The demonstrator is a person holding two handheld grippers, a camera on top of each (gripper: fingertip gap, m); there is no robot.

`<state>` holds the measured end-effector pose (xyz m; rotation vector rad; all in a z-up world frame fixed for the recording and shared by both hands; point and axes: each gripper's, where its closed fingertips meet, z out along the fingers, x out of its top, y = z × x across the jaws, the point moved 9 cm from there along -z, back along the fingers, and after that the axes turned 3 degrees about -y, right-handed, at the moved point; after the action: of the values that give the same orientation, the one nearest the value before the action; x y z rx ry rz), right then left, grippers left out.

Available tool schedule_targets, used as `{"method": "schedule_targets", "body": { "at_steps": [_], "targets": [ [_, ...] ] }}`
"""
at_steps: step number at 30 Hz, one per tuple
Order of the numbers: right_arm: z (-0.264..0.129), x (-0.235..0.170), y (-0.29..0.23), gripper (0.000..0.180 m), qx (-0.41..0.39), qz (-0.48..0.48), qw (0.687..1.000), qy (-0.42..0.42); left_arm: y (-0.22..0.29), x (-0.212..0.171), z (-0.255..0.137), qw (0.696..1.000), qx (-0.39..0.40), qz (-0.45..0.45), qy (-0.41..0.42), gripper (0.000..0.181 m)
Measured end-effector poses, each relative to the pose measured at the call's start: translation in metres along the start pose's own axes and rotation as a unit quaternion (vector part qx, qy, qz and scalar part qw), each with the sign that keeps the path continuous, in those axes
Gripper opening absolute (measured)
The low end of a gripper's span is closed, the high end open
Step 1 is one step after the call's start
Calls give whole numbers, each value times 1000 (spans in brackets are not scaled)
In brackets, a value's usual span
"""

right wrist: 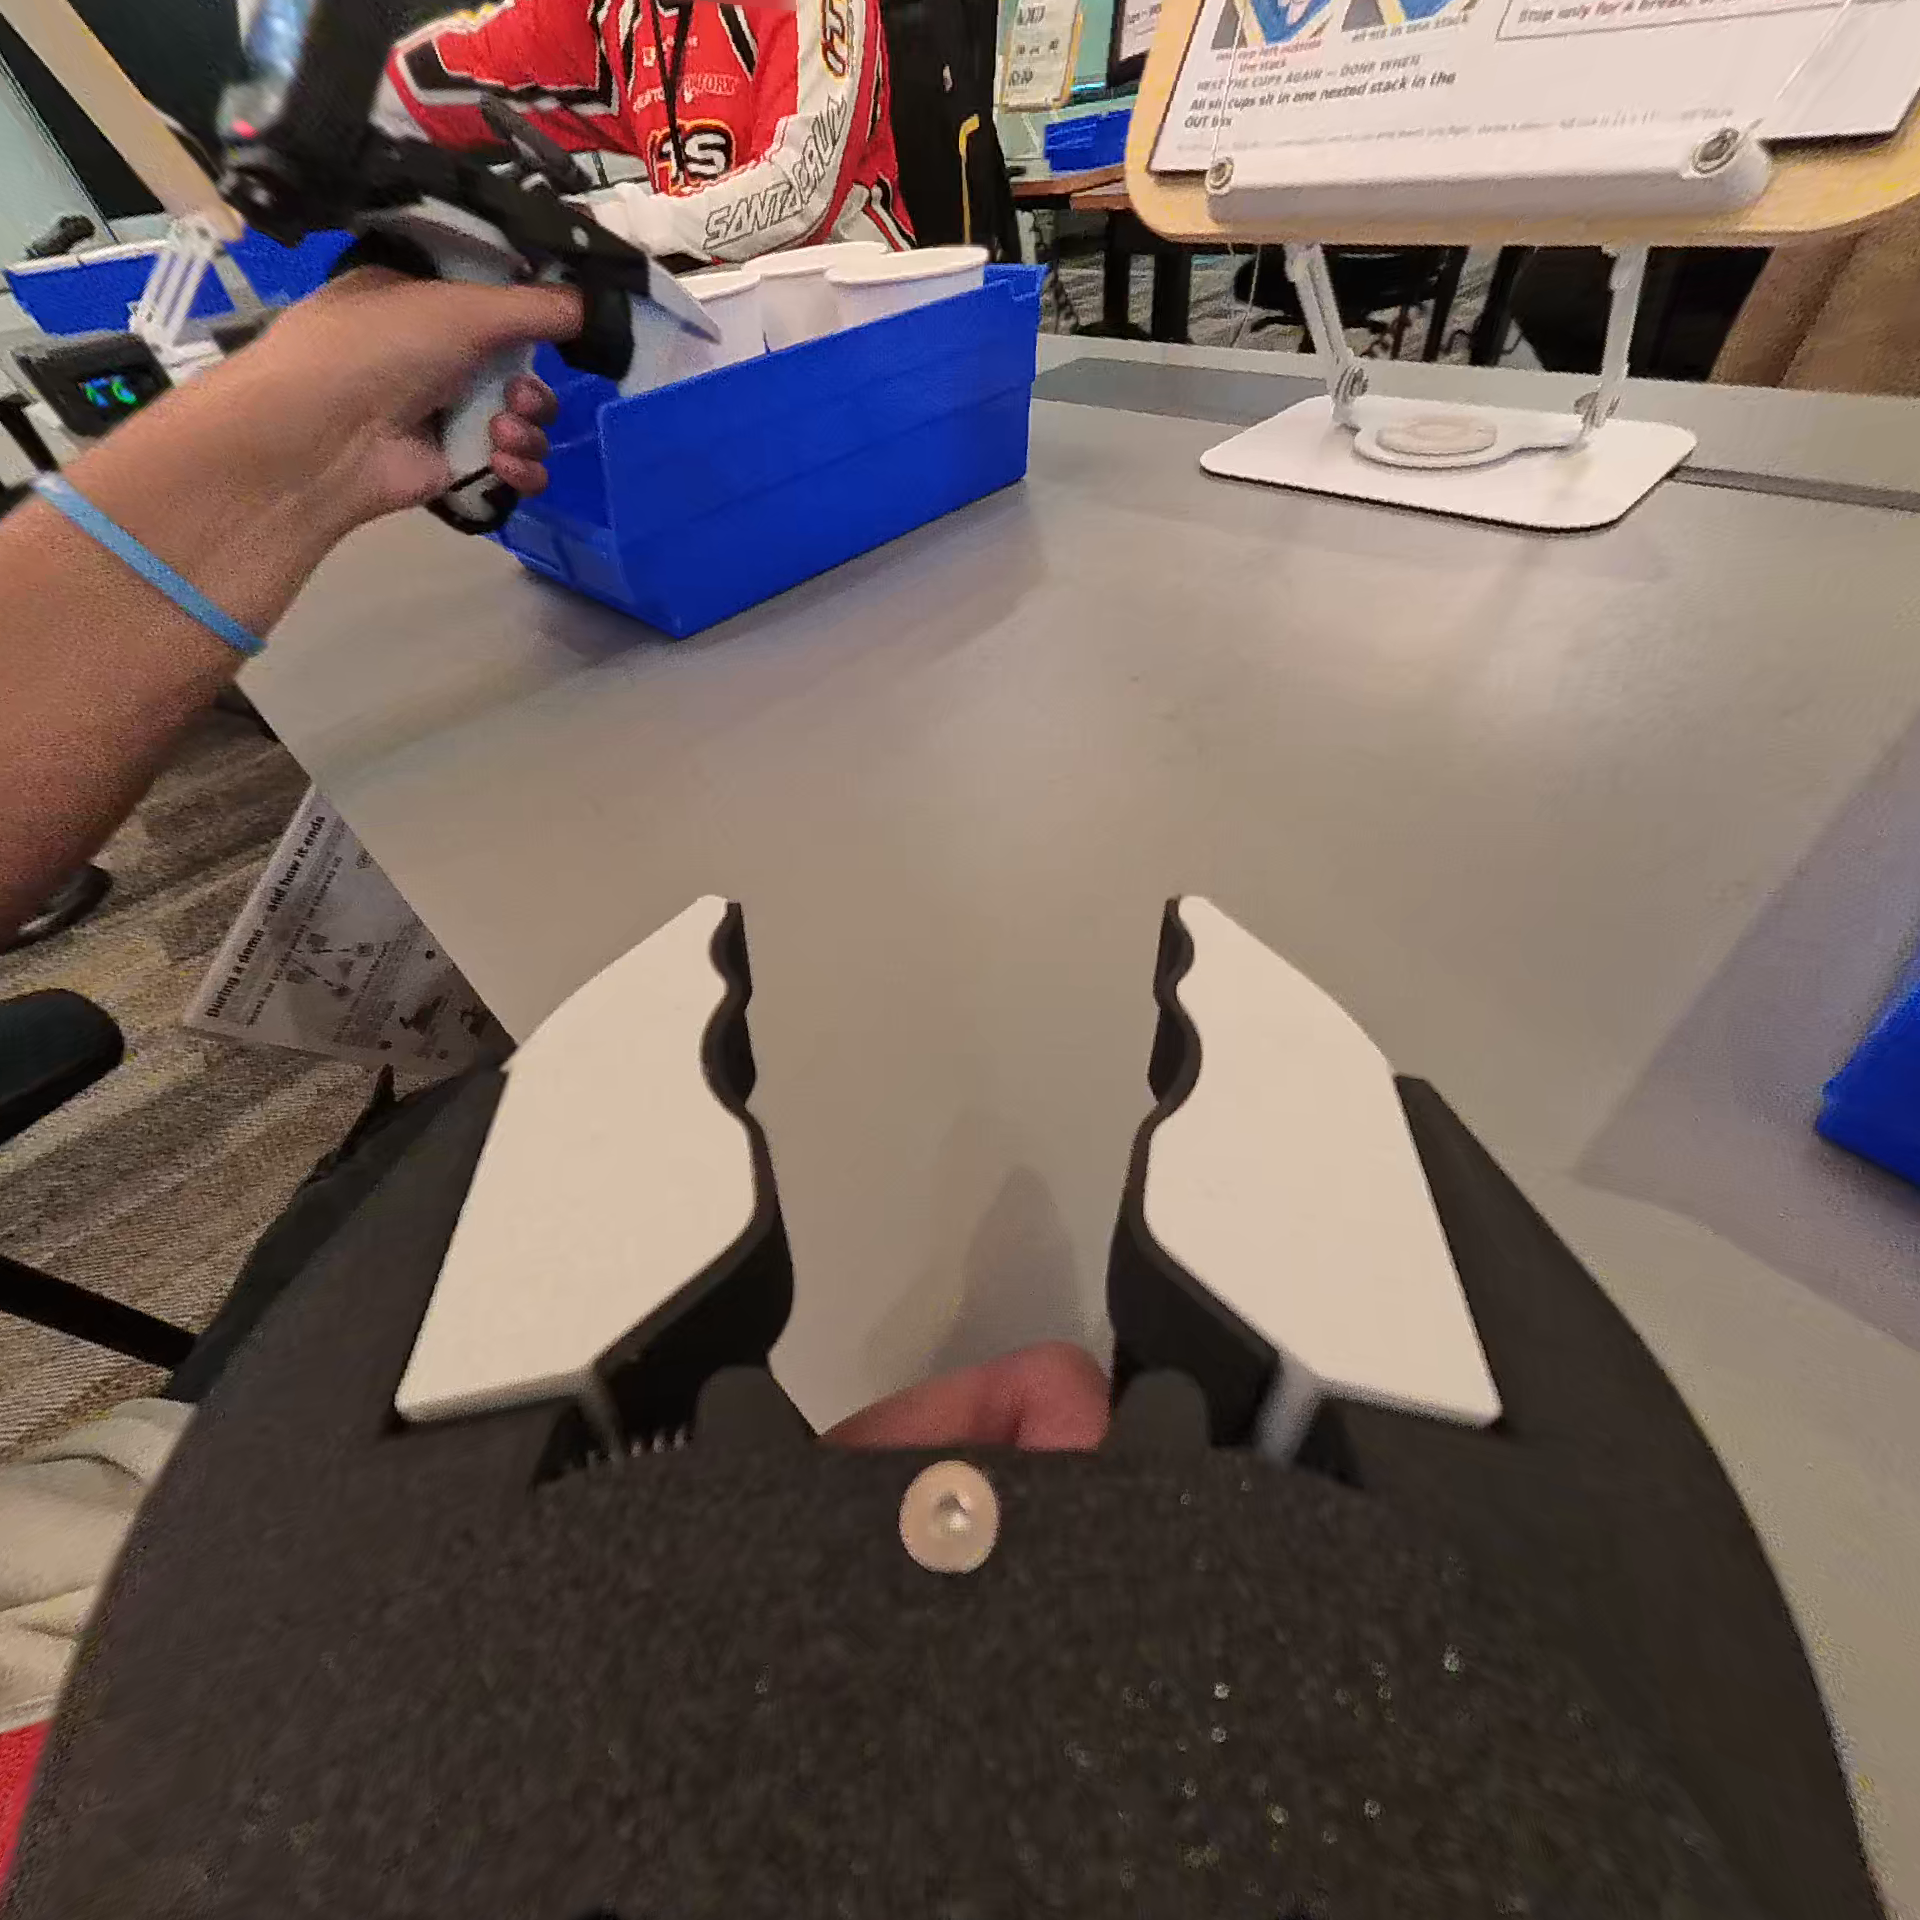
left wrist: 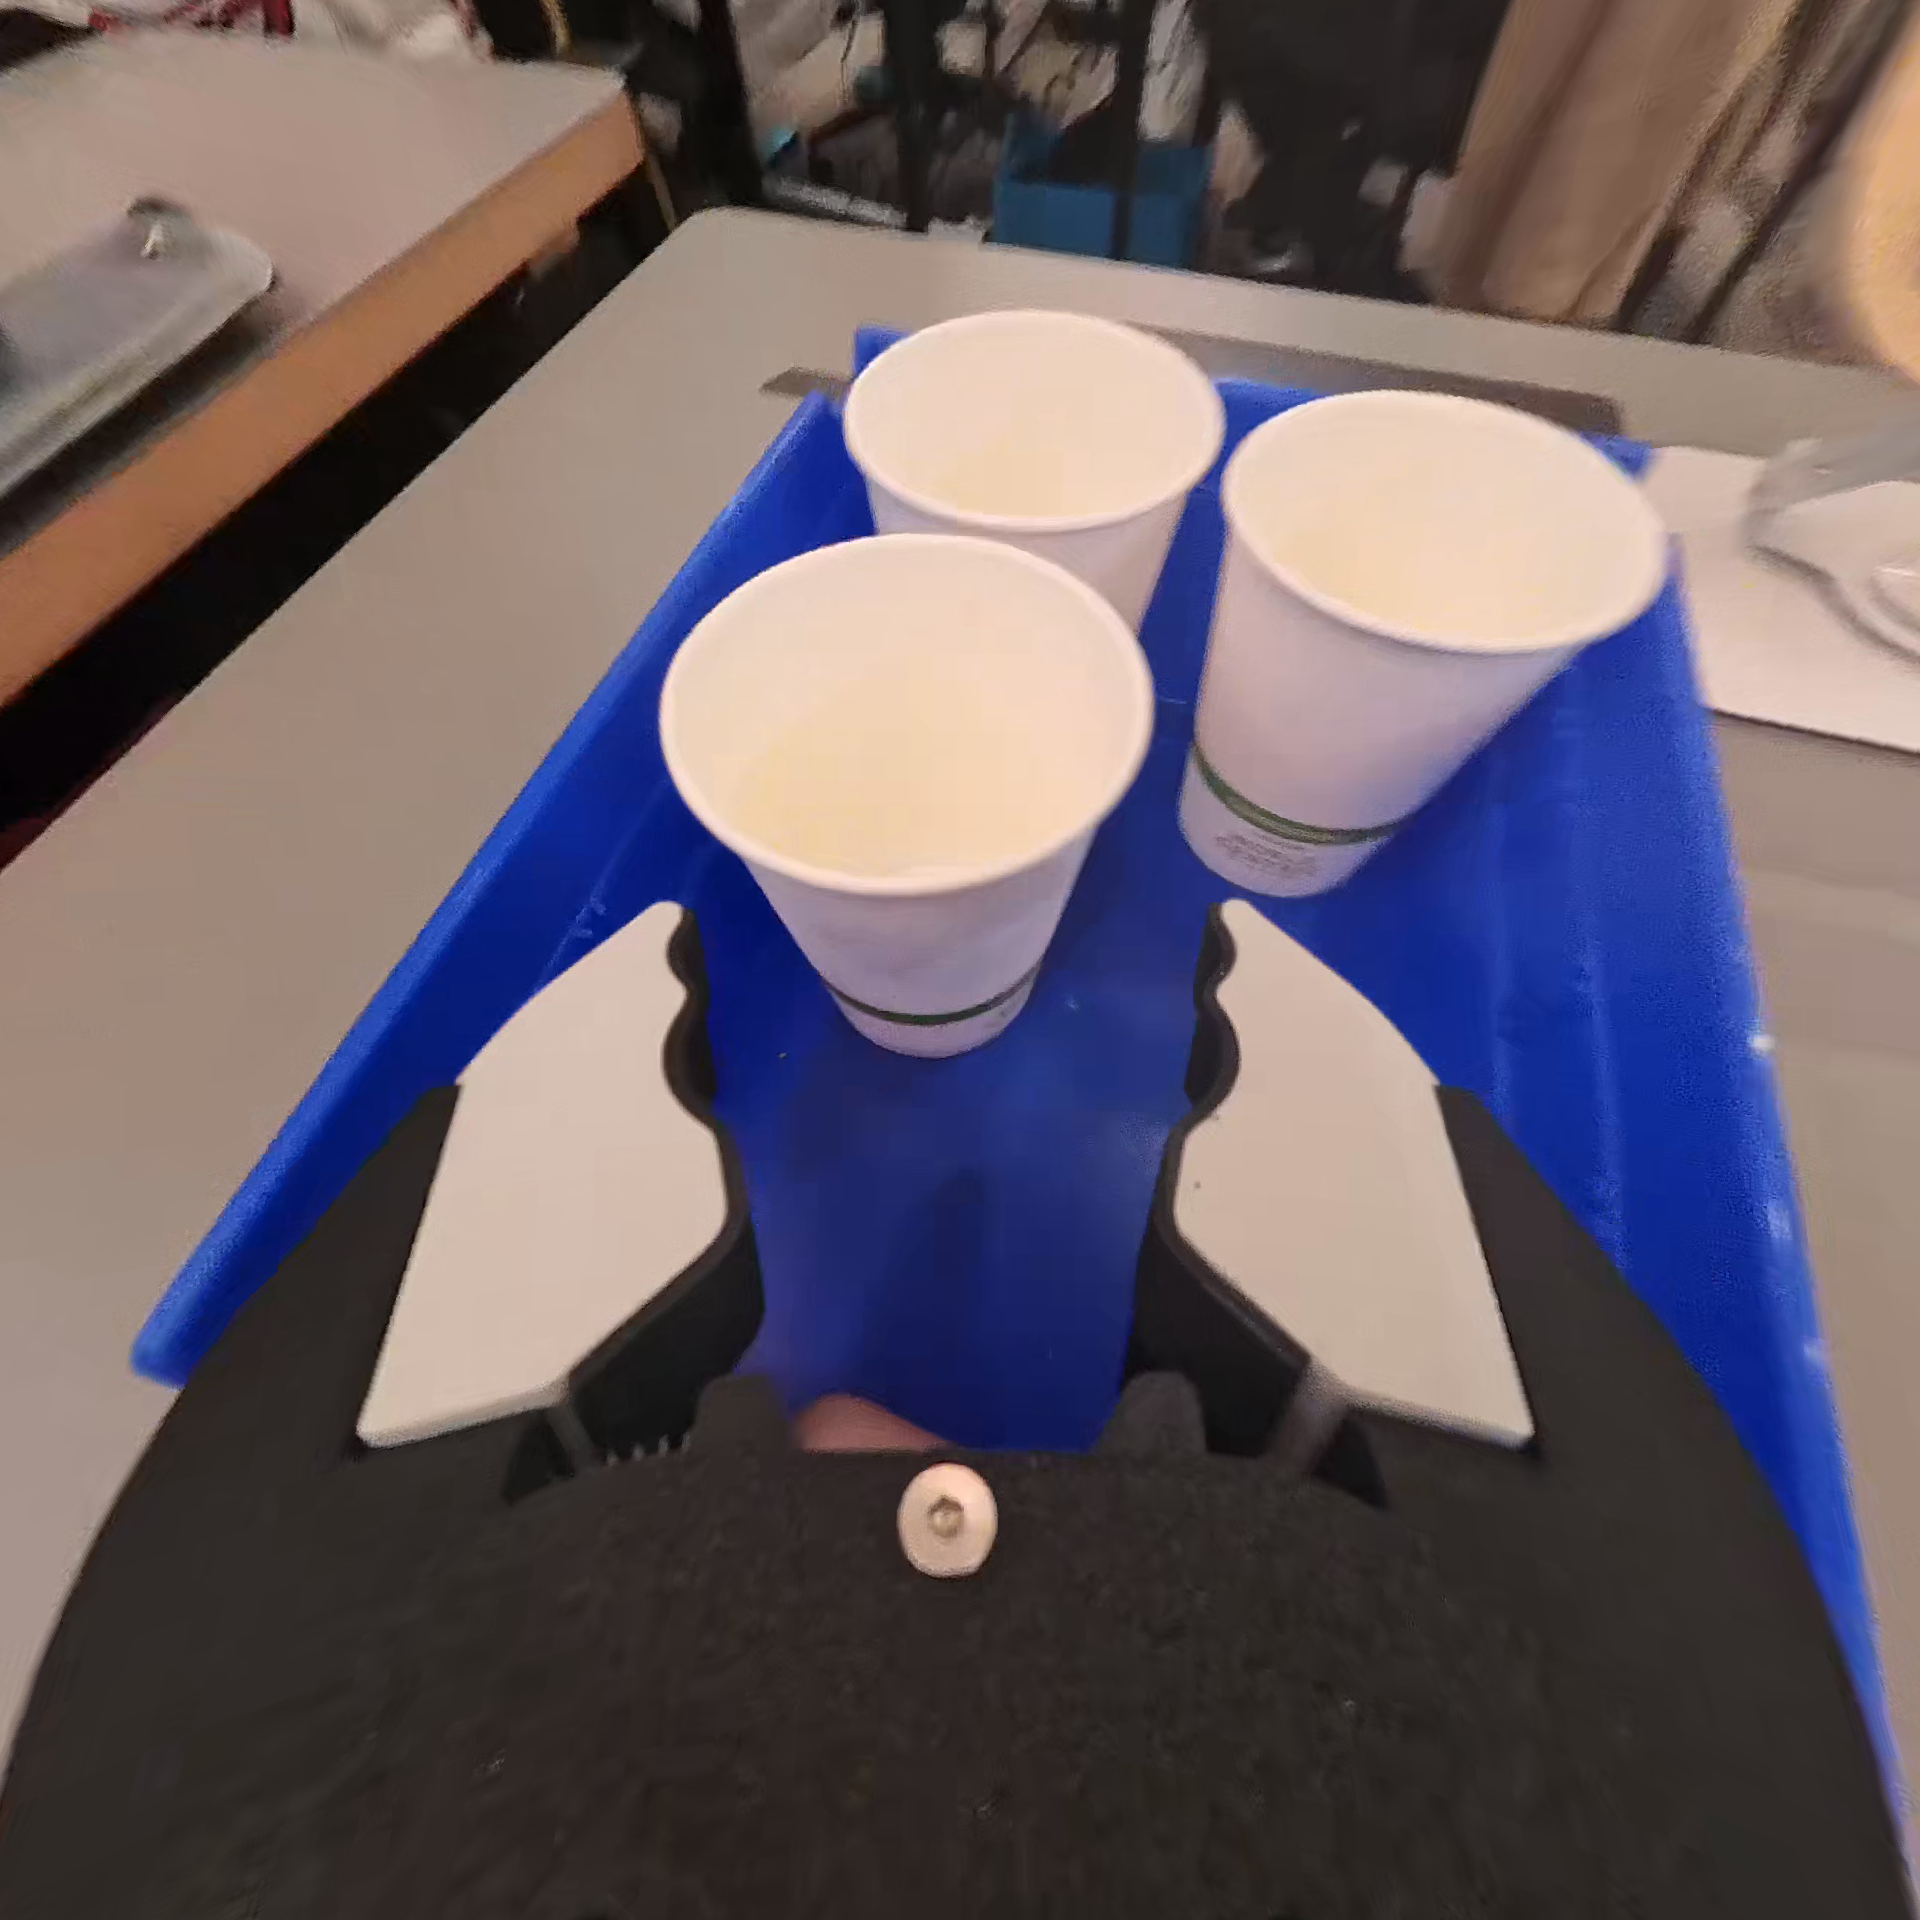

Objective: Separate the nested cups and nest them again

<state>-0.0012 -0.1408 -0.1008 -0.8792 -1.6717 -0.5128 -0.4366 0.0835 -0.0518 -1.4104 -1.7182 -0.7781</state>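
My left tongs (left wrist: 951, 977) are spread wide and hold nothing, hanging over the near end of the blue bin (left wrist: 1558, 1039) and aimed along its length. Straight ahead, just beyond the tips and centred in the gap, stands the near cup (left wrist: 904, 769), upright with its mouth up; its base sits a little past the fingertips, so I judge a short push forward would bring it between the jaws. Its long axis runs vertical, across my line of reach, which suits a side pinch on the wall. Behind it is the far cup (left wrist: 1029, 436), close enough that the two overlap in my view, and to the right the third cup (left wrist: 1423, 623), near the bin's right wall. All three stand apart, none nested, so separating looks done and nesting is what remains. My right tongs (right wrist: 951, 997) are also wide and empty, hovering over bare desk (right wrist: 1143, 727) well away from the bin, which sits toward the desk's far left corner from there. From that side I see my left hand (right wrist: 343, 405) gripping its tool at the bin's near end. The left is plainly nearer the cups. A white stand (right wrist: 1455, 457) sits at the desk's far edge, and another blue bin (right wrist: 1881, 1101) shows at its right edge.
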Motion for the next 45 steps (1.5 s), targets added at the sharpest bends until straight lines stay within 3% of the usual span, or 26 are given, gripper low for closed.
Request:
{"method": "schedule_targets", "body": {
  "at_steps": [8,13,17,23,28,32,36,39,45],
  "targets": [
    [-5,3,1,74,2,-2,1000,7,-7,18,41,996,72,-35,-27,89],
    [-4,3,1,73,10,2,1000,6,-9,20,43,997,54,-48,-23,87],
    [-6,5,4,72,16,11,1000,11,-10,15,19,1000,2,-30,3,85],
    [-14,19,16,70,46,-36,998,31,-22,11,-50,986,-135,89,45,84],
    [-4,52,17,79,221,-50,974,7,3,13,-112,924,-331,177,68,80],
    [22,91,18,82,301,-53,952,32,54,15,-145,869,-423,247,72,77],
    [91,110,27,81,268,-22,963,13,91,8,-144,853,-410,314,77,76],
    [128,115,26,84,283,6,959,23,115,5,-146,824,-494,267,78,76],
    [119,124,31,86,360,18,928,95,154,-5,-155,737,-627,249,48,76]
  ]
}}
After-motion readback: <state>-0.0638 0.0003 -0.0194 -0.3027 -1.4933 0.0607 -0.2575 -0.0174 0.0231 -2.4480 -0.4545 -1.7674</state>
